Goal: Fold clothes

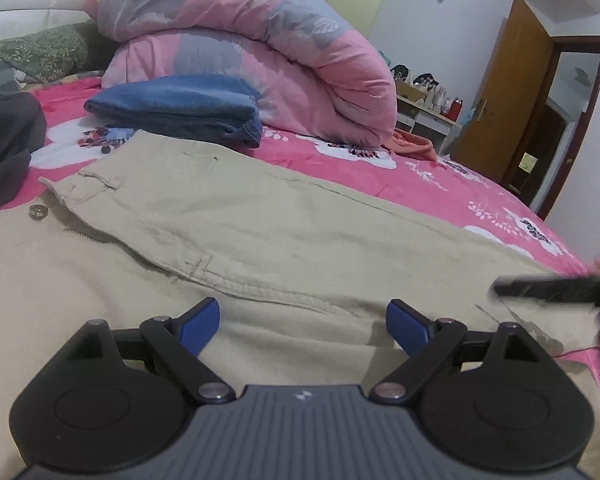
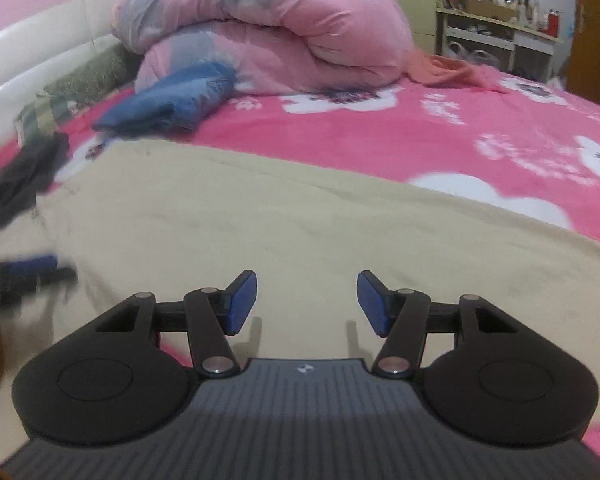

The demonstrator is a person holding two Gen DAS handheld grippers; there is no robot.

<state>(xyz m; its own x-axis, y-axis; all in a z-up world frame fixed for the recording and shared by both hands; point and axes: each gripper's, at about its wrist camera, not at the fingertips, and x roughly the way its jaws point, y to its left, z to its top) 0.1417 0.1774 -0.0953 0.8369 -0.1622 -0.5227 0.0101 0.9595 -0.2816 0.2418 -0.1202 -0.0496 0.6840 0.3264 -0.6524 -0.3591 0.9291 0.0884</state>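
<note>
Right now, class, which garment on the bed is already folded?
The blue jeans, a neat stack beside the pink quilt; the beige trousers lie spread, the dark garment crumpled.

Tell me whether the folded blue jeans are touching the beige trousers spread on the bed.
Cannot tell. In the left wrist view the folded blue jeans sit right behind the beige trousers, whose far edge hides any gap; the right wrist view is too blurred to settle it.

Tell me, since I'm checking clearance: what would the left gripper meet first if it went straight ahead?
Most likely the beige trousers spread just ahead of the open left gripper; the folded blue jeans lie farther on, though depth is uncertain.
</note>
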